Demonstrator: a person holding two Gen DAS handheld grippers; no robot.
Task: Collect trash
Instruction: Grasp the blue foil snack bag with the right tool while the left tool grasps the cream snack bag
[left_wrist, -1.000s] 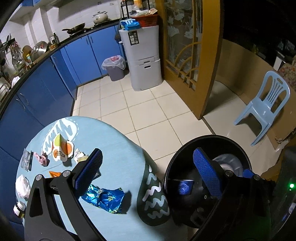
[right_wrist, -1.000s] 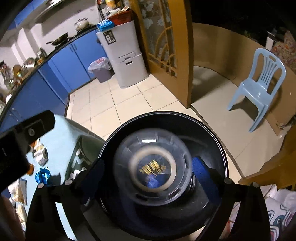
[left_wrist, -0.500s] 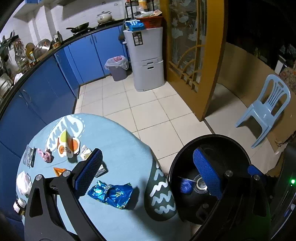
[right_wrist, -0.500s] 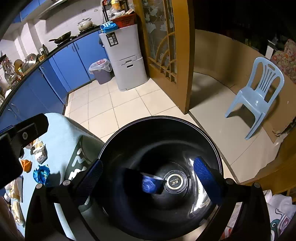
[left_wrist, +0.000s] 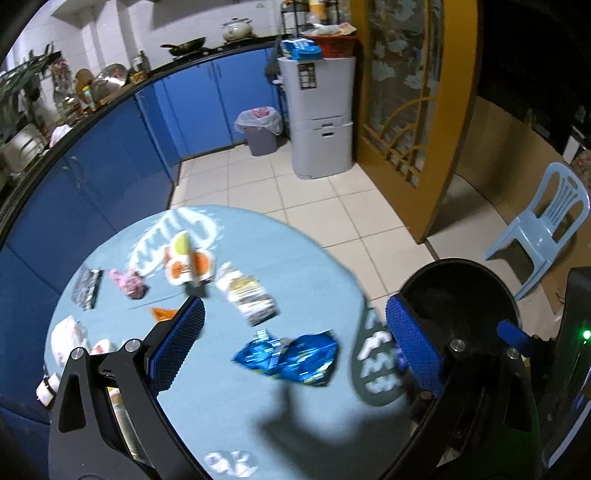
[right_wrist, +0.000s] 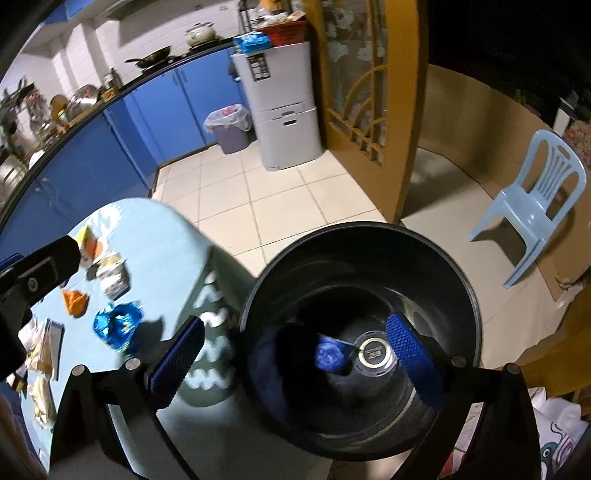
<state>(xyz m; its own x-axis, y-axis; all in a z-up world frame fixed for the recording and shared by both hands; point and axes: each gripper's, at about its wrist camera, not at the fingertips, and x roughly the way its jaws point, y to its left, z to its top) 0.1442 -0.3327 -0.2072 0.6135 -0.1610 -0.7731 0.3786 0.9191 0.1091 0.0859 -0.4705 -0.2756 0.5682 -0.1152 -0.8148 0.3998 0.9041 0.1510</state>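
A: Grippers?
B: Left gripper (left_wrist: 295, 343) and right gripper (right_wrist: 295, 354) both spread wide, holding nothing.
A: Trash?
B: One crinkled blue foil wrapper (left_wrist: 291, 356) on the round table (left_wrist: 295, 266); two items, blurry, inside the black round bin (right_wrist: 469, 288).

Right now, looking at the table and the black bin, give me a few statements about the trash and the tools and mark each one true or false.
1. The left tool is open and holds nothing. True.
2. The blue wrapper lies inside the black bin. False: it lies on the table, beside the bin.
3. The right tool is open above the bin. True.
4. The bin is empty. False: a small blue piece and a round cap lie at its bottom.
5. An orange scrap lies on the table. True.
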